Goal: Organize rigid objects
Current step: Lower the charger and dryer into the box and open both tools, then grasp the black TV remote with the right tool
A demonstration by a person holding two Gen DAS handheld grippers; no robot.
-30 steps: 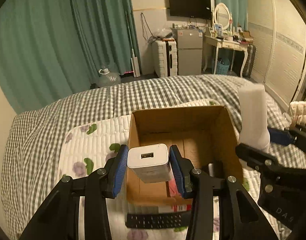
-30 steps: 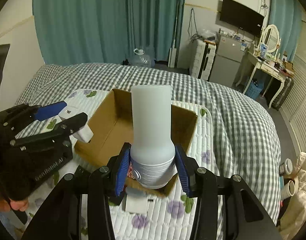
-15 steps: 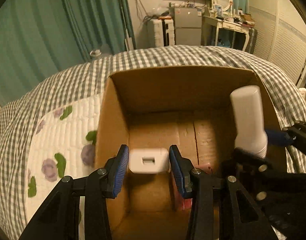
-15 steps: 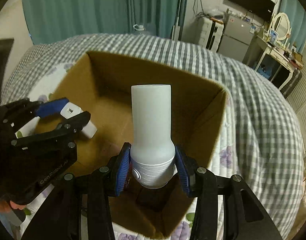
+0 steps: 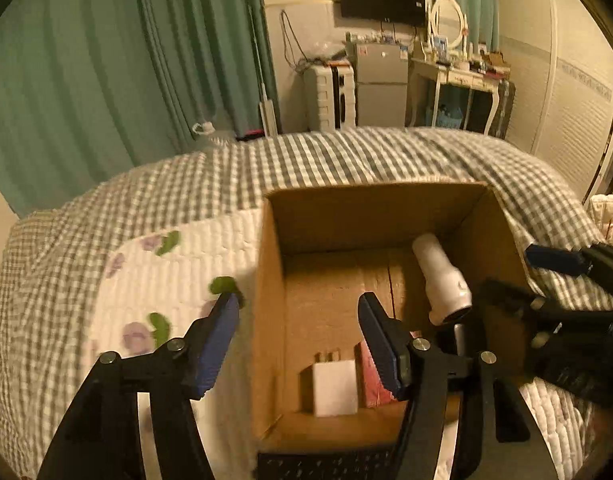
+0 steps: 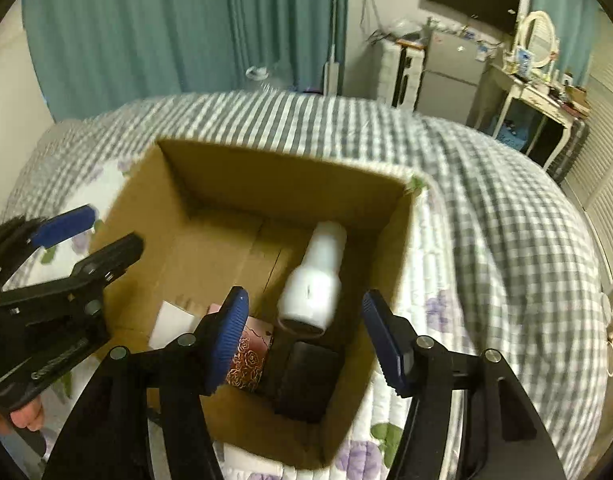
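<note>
An open cardboard box (image 5: 268, 320) (image 6: 386, 264) sits on the bed. Inside lie a white charger block (image 5: 333, 387) (image 6: 168, 322), a white bottle-shaped object (image 5: 440, 280) (image 6: 312, 280) on its side, a pink rose-patterned box (image 6: 246, 366) (image 5: 370, 380) and a black item (image 6: 304, 380). My left gripper (image 5: 298, 340) is open and empty above the box's left wall; it also shows in the right wrist view (image 6: 86, 232). My right gripper (image 6: 306, 340) is open and empty above the box's near right part; it also shows in the left wrist view (image 5: 546, 276).
The box rests on a white floral quilted pad (image 5: 166, 280) over a grey checked bedspread (image 6: 486, 200). A black strip (image 5: 326, 466) lies at the box's near side. Green curtains, a small fridge (image 5: 380, 80) and a dressing table (image 5: 458, 80) stand beyond the bed.
Both grippers opened and drew back up. The charger dropped to the box floor at the near left. The white bottle-shaped object now lies on its side in the box.
</note>
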